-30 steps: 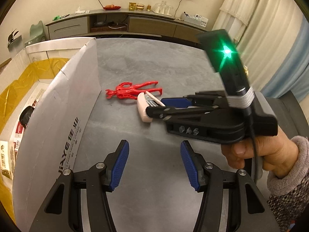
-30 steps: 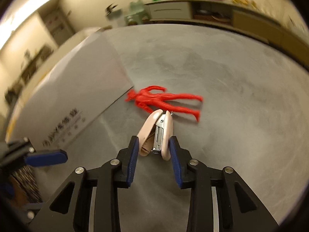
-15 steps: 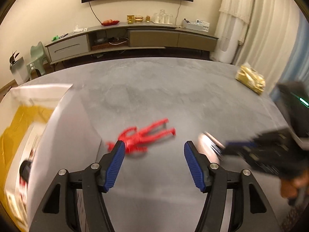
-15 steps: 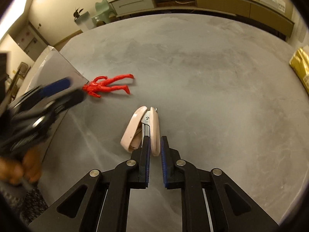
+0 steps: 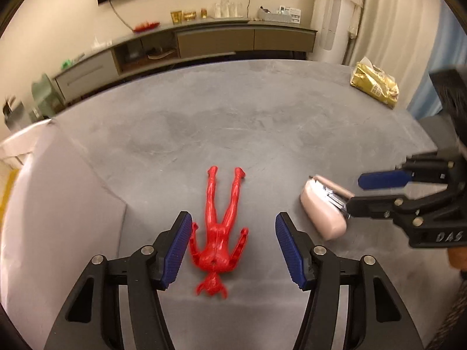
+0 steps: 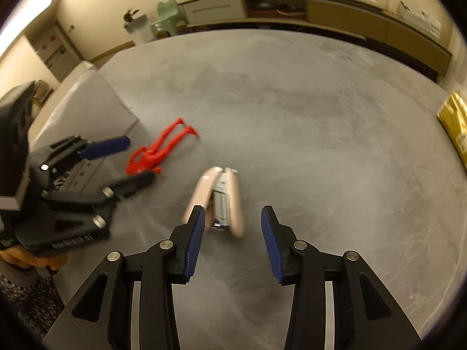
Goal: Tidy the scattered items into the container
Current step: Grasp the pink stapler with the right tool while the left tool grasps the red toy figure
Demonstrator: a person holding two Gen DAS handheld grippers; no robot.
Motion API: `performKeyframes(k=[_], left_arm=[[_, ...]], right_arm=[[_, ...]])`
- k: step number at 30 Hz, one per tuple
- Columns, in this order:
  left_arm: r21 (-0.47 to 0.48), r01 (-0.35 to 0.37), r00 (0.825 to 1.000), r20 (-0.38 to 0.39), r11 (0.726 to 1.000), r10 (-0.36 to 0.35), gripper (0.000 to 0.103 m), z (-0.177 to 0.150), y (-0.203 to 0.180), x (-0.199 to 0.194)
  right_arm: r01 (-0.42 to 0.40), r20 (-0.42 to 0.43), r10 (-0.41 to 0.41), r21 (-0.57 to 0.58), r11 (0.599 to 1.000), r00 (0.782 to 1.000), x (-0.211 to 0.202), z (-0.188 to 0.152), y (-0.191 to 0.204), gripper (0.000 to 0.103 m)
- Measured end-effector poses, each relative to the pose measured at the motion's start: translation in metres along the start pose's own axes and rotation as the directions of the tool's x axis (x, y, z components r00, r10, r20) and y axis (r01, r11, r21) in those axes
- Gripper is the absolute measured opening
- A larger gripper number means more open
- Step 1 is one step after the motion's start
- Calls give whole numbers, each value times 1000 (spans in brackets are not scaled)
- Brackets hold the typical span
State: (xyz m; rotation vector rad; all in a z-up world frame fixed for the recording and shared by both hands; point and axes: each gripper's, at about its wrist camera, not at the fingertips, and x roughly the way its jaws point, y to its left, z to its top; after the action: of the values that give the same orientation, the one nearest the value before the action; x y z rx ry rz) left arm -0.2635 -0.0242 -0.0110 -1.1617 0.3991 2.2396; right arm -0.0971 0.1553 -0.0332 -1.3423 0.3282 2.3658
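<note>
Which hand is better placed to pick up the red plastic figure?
Left. The left tongs are open astride the red plastic figure; the right tongs are open at the pink stapler.

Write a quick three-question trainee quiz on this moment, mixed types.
1. True or false: the left tongs are shut on the red figure.
2. Which item lies between the fingers of the right tongs? A) gold packet B) stapler C) red figure
3. Fill in: the white box stands to the ___ of the red figure in the left wrist view.

Key: 1 false, they are open; 2 B; 3 left.
</note>
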Motion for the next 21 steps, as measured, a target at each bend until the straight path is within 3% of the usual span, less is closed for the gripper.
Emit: performKeyframes(k=[2, 5, 14, 21], left_arm=[[13, 9, 1000, -22, 1000, -9, 65, -5, -2, 6], [20, -47, 998, -35, 999, 47, 65, -9, -1, 20], [-108, 20, 999, -27, 994, -23, 60, 1, 25, 28], [-126, -3, 1000, 0, 992, 3, 61, 3, 27, 32]], right_arm=[[-2, 8, 2, -39, 999, 1000, 0, -1, 10, 44], [6, 7, -6, -79, 997, 1000, 7, -5, 18, 49], [11, 10, -10, -58, 998, 1000, 29, -4, 15, 52], [1, 50, 1, -36, 999, 999, 32, -1, 12, 52]])
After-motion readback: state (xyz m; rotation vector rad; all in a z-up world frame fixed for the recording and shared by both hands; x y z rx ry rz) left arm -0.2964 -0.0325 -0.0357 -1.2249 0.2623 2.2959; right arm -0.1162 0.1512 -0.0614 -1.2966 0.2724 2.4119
